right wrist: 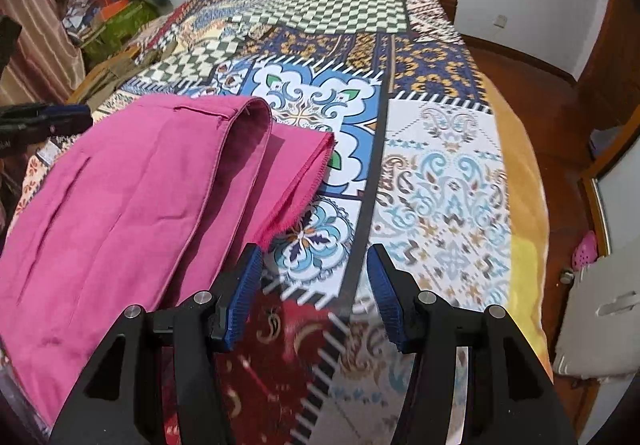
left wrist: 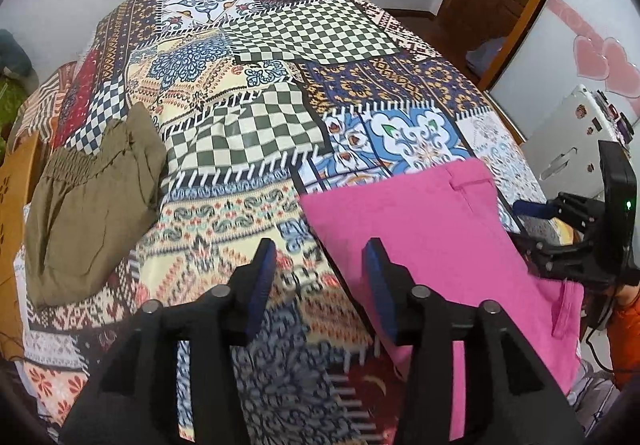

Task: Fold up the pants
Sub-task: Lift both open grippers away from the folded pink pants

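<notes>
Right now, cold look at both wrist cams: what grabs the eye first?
The pink pants dominate, lying folded over on the near part of the bed, the raw-edged lower layer sticking out past the top fold. Under them the loud patchwork bedspread covers the whole bed. Olive-green pants sit on its left edge in the left wrist view. The left gripper and the right gripper hang over the spread, jaws open, holding nothing.

Pink pants (right wrist: 120, 197) cut off at left edge.
</notes>
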Demonstrator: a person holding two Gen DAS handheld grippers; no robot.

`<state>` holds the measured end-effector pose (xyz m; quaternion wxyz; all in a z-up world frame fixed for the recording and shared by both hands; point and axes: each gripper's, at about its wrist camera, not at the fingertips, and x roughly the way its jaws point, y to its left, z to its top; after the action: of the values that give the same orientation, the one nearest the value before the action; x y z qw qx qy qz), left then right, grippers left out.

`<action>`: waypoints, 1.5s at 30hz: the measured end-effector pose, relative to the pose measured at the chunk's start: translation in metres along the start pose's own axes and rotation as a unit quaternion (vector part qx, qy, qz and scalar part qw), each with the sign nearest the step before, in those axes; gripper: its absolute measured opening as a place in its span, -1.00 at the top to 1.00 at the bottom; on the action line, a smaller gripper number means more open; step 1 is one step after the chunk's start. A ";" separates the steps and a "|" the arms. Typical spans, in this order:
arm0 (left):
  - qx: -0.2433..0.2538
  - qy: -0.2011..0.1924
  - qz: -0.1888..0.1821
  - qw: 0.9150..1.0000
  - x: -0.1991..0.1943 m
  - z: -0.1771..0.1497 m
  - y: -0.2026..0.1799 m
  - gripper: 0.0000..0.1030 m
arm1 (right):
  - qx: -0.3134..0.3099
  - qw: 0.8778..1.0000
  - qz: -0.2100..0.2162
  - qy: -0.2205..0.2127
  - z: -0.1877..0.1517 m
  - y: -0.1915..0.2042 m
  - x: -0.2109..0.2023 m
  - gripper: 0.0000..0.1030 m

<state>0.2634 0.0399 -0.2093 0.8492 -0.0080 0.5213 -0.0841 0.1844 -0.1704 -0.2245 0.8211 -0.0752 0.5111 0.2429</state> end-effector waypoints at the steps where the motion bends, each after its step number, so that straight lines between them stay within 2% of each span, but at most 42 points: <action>1: 0.003 0.002 -0.001 1.000 0.003 0.004 0.001 0.05 | -0.002 1.000 0.004 0.005 0.003 0.002 0.004 0.02; 4: 0.017 0.005 0.001 1.000 0.011 0.016 0.005 0.05 | -0.010 1.000 0.009 0.011 0.011 0.006 0.010 0.02; 7: 0.022 0.002 0.019 1.000 0.016 0.024 0.010 0.04 | -0.014 1.000 0.014 0.014 0.020 0.008 0.014 0.02; 14: 0.041 0.006 0.011 0.999 0.032 0.035 0.017 -0.06 | -0.044 0.999 0.021 0.006 0.050 0.029 0.027 0.02; 17: 0.038 0.009 0.054 0.998 0.044 0.040 0.026 -0.08 | -0.060 0.998 0.031 0.004 0.061 0.042 0.035 0.02; 22: 0.037 0.045 0.049 0.997 0.071 0.041 0.045 -0.10 | -0.072 0.997 0.036 -0.002 0.076 0.052 0.044 0.02; 25: 0.038 0.036 0.041 0.998 0.072 0.036 0.049 -0.11 | -0.068 0.997 0.025 -0.007 0.076 0.048 0.040 0.02; 30: 0.074 0.035 0.075 0.994 0.067 0.021 0.039 -0.12 | -0.056 0.998 0.003 -0.014 0.066 0.033 0.021 0.02; 37: 0.041 0.051 0.073 0.995 0.049 -0.005 0.045 -0.12 | -0.041 0.999 -0.016 -0.021 0.044 0.018 -0.010 0.02; 45: -0.018 0.045 0.070 0.996 0.010 -0.051 0.057 -0.12 | -0.035 0.998 -0.020 -0.041 0.023 0.020 -0.042 0.02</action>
<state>0.2305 0.0983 -0.2474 0.8286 0.0167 0.5593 -0.0157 0.1788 -0.1575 -0.1746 0.8429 -0.1042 0.4668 0.2466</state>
